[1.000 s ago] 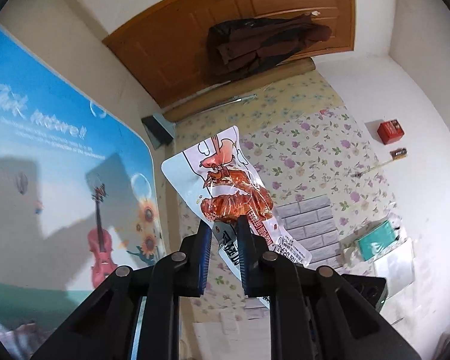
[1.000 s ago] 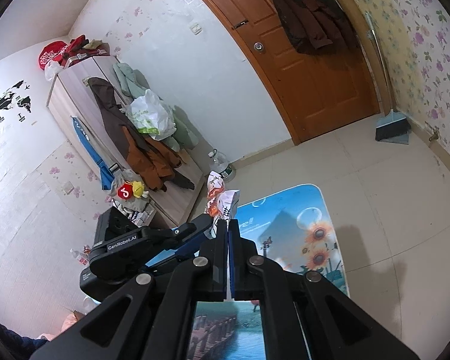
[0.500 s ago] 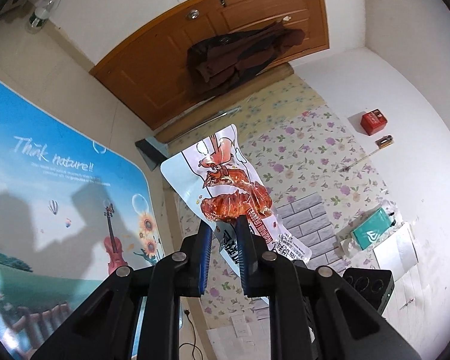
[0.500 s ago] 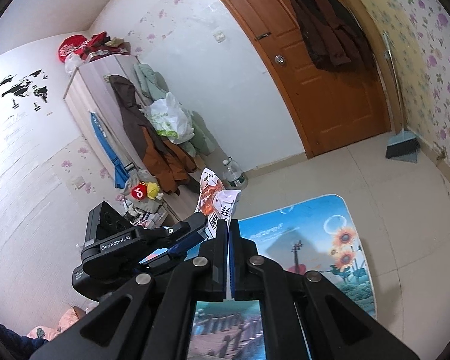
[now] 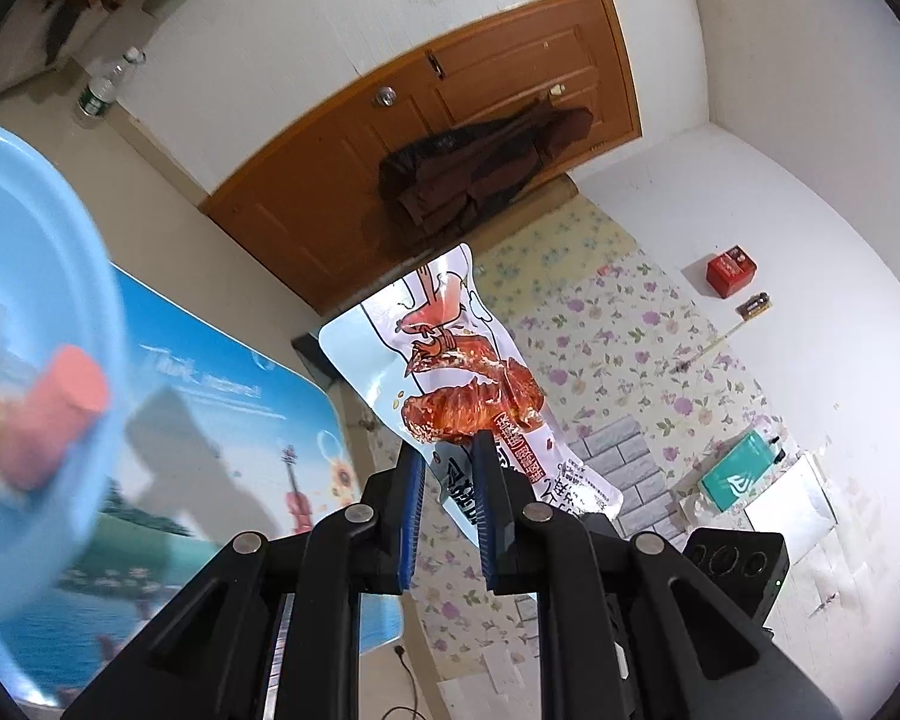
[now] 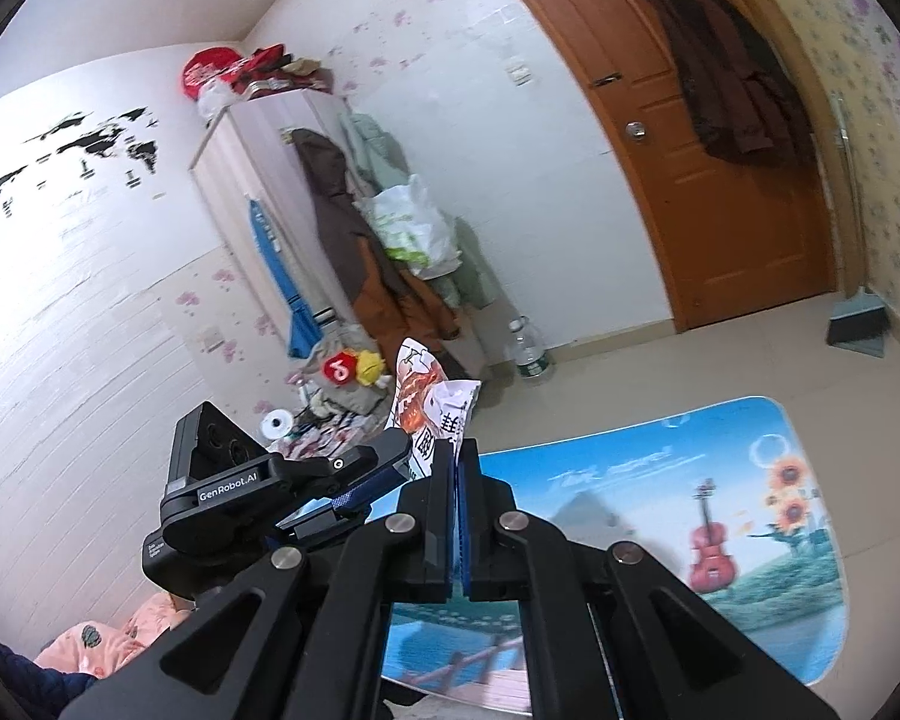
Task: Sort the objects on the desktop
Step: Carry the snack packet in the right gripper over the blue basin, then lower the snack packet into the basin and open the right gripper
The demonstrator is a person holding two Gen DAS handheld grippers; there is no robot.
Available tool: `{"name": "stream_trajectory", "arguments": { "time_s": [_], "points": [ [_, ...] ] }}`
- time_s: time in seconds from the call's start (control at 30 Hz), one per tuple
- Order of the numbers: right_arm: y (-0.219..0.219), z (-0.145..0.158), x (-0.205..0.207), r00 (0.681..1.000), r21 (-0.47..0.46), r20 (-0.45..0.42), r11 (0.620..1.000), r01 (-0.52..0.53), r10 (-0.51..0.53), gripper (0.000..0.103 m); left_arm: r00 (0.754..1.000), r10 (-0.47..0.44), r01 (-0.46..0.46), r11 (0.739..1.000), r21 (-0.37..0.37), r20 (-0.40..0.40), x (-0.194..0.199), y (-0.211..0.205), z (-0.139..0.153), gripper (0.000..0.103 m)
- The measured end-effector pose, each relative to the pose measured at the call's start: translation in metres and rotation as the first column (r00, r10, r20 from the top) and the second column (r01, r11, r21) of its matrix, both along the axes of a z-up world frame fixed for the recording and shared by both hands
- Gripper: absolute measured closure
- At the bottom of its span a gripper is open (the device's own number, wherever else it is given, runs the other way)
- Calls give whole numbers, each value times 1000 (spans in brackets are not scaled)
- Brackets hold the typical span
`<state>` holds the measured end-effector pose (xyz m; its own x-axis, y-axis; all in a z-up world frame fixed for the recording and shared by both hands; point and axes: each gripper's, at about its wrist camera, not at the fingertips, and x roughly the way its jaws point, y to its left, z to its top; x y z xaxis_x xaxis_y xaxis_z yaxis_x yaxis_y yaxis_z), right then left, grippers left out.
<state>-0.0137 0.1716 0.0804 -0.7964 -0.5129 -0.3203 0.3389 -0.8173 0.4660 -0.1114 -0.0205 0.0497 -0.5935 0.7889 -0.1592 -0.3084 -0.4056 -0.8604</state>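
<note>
The left gripper [image 5: 445, 468] has its fingers clamped on the lower end of a snack packet [image 5: 450, 372], a white and pale blue pouch printed with glazed chicken pieces, which stands up and away from the fingers in mid-air. The right gripper [image 6: 455, 468] has its fingers pressed together at the near right edge of the same packet, whose crumpled corner sits at their tips, though whether that corner is pinched I cannot tell. Farther out, a blue plate [image 5: 36, 276] holding an orange piece blurs at the left, the desk [image 6: 630, 516] with its picture mat lies below, and a brown door [image 6: 708, 180] with a coat stands far behind.
</note>
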Motion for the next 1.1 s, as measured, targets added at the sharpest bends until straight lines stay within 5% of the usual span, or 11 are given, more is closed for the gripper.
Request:
{"name": "stream_trajectory", "arguments": {
  "time_s": [0.43,0.63,1.1],
  "points": [
    [-131,-15,-36,985,22,34,985,-173,172,102,985,172,-172,985,-2,21,33,-128,-17,90],
    [-161,-29,-56,975,19,65,977,-213,211,101,975,223,-222,974,-45,20,38,-155,-24,90],
    [-190,-95,-113,949,26,210,969,-246,236,100,951,268,-259,963,-79,153,15,-177,-85,92]
  ]
}}
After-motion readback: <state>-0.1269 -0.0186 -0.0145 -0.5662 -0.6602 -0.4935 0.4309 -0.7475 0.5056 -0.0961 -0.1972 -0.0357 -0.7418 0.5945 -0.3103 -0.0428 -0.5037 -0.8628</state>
